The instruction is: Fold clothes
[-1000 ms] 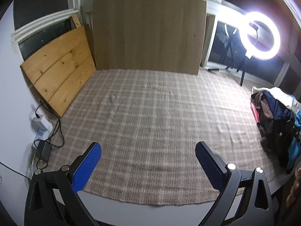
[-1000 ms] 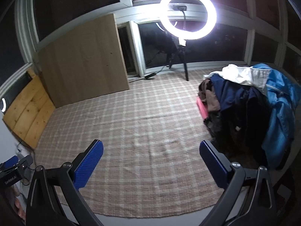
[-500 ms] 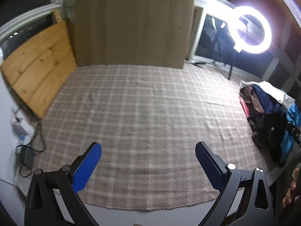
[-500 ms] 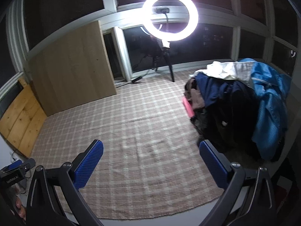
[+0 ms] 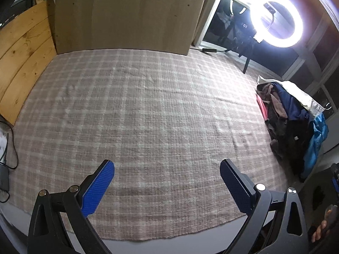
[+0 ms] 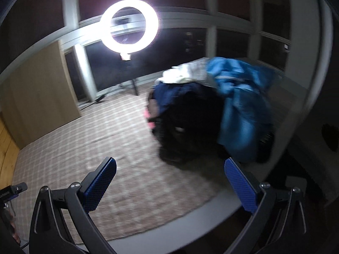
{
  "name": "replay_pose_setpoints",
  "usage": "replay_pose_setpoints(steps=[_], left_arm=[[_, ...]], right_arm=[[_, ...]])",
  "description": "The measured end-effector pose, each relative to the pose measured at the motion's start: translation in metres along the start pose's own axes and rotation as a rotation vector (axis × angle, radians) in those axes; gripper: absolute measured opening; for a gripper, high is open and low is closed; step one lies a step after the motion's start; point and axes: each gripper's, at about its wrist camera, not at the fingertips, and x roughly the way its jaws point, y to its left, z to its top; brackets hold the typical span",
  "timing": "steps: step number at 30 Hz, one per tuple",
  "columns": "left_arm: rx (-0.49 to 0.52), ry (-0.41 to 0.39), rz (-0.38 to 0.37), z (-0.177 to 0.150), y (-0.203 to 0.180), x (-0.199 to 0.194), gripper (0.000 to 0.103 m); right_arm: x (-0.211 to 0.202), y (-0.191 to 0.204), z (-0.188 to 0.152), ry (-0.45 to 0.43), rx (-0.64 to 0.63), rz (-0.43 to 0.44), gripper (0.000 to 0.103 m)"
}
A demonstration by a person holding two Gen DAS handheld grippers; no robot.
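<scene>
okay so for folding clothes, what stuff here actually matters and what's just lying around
Belongs to the job:
heaped pile of dark, blue and white clothes
plaid woven rug, bare for folding on
open left gripper and open right gripper

Just lying about:
glowing ring light on a stand
leaning wooden boards
black cables

I see a rough woven plaid rug (image 5: 148, 116), matt and slightly rumpled. My gripper pads (image 5: 97, 188) look like textured blue rubber on matt black plastic. Knotty planks (image 5: 19, 63) and a smooth wood board (image 5: 127, 14) stand behind. The clothes (image 6: 211, 110) are soft cloth.
</scene>
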Motion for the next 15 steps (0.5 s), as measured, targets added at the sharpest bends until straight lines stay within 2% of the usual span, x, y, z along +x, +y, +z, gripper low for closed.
replay_pose_setpoints(steps=[3, 5, 10, 15], left_arm=[[0.015, 0.011, -0.019, -0.006, -0.009, 0.004, 0.098], [0.039, 0.007, -0.015, -0.008, -0.019, 0.004, 0.090], [0.054, -0.011, -0.005, -0.001, -0.035, 0.002, 0.086], [0.031, -0.043, 0.028, 0.016, -0.058, 0.002, 0.088]], right_arm=[[-0.003, -0.030, 0.002, -0.007, 0.046, -0.059, 0.103], [-0.002, -0.048, 0.006, -0.008, 0.077, -0.074, 0.103], [0.010, -0.081, 0.026, -0.014, 0.108, -0.036, 0.103], [0.041, -0.087, 0.066, -0.029, 0.003, 0.015, 0.103]])
